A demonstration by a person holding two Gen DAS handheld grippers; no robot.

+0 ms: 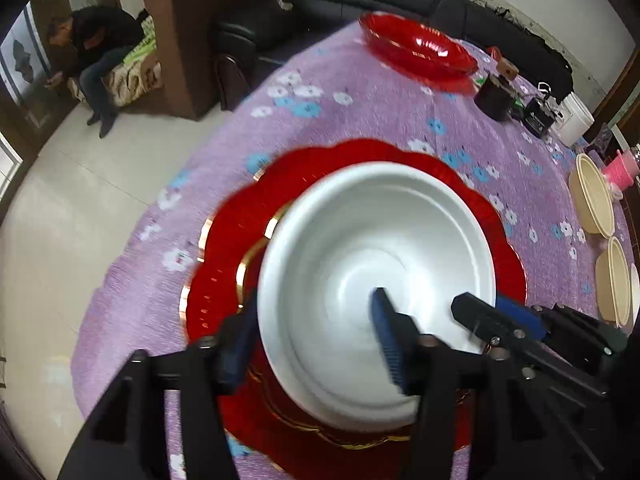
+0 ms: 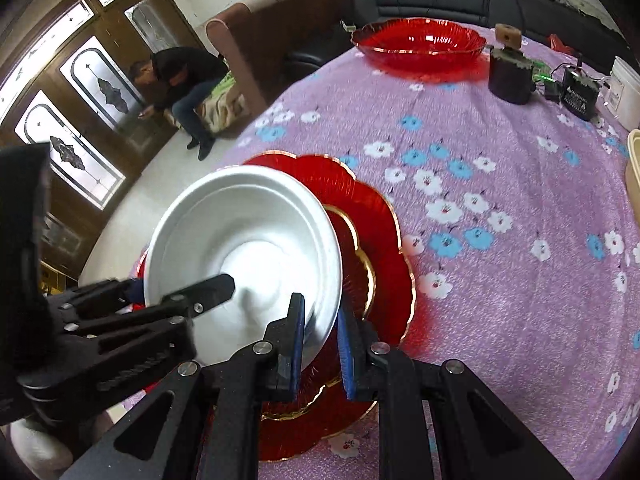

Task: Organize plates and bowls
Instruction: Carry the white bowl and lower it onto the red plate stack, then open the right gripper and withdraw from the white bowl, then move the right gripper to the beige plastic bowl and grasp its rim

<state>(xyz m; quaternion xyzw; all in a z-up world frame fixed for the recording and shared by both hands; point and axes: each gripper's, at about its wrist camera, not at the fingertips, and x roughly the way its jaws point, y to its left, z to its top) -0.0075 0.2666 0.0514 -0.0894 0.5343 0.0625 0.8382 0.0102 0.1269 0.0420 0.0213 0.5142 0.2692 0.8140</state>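
Observation:
A white bowl point(image 1: 360, 240) point(image 2: 248, 216) sits tilted over a red scalloped plate with gold trim point(image 1: 232, 248) point(image 2: 376, 216) on the purple flowered tablecloth. My right gripper point(image 2: 322, 344) point(image 1: 480, 306) is shut on the bowl's near right rim, one blue pad inside and one outside. My left gripper point(image 1: 312, 340) point(image 2: 172, 284) straddles the opposite rim with its jaws apart. One finger stands inside the bowl and the other outside, and the pads do not press on the wall. Whether the bowl's base rests on the plate I cannot tell.
A red glass bowl point(image 1: 416, 48) point(image 2: 420, 40) stands at the far side of the table. Two cream bowls point(image 1: 592, 196) lie at the right edge, near a dark cup point(image 2: 512, 76), a black box and a white tub point(image 2: 624, 88). The table drops off to the left; a person sits on a sofa beyond.

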